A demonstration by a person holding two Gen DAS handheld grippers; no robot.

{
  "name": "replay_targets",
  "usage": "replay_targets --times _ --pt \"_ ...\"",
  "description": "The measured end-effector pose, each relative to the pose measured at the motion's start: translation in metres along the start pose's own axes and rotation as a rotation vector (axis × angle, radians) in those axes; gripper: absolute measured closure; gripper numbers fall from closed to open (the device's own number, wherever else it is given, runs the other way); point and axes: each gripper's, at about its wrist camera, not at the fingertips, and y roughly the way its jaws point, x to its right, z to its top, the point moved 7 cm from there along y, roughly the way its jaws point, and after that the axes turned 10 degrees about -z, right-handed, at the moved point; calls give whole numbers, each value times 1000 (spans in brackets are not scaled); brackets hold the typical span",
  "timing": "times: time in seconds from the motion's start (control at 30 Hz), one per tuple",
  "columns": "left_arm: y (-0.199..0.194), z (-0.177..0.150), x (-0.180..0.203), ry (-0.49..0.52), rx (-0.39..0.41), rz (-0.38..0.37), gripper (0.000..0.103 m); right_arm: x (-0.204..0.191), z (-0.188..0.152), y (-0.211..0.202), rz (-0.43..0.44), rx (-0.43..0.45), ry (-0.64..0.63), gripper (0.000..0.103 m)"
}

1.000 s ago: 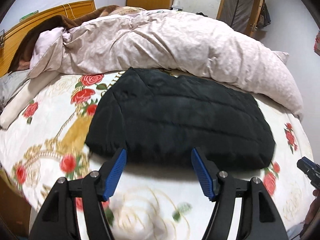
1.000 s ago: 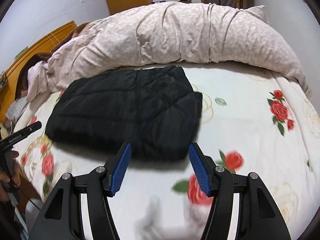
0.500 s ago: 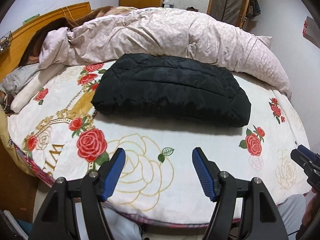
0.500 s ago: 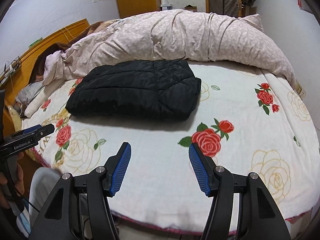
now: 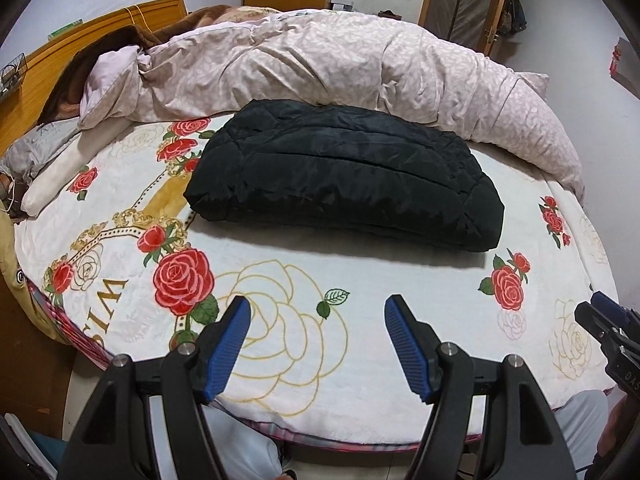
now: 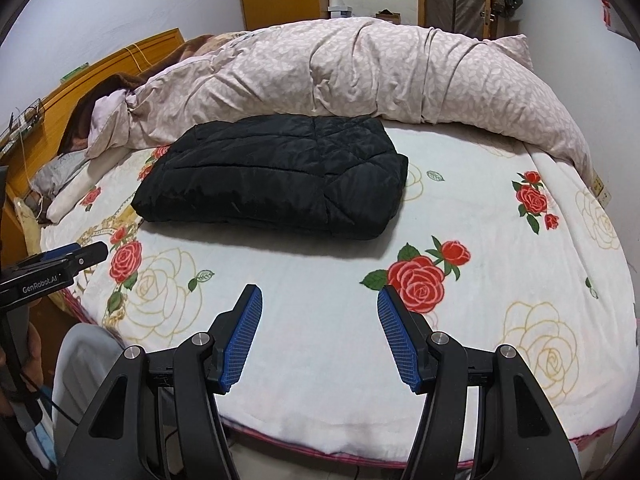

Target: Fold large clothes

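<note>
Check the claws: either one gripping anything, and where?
Nothing held. Left claw and right claw are both open over the bedspread, apart from the folded black jacket.

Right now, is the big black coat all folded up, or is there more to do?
It looks done. The black coat lies as a neat, thick bundle on the rose blanket, beside the pink duvet. Nothing is in hand: the left gripper and right gripper are both open, back near the bed's edge. No other loose clothes show.
</note>
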Motion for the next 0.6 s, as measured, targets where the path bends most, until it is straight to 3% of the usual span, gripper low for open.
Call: replay_targets --times 0.6 --pt "5 0 -8 -10 -6 16 31 -5 -1 9 -9 -20 -6 42"
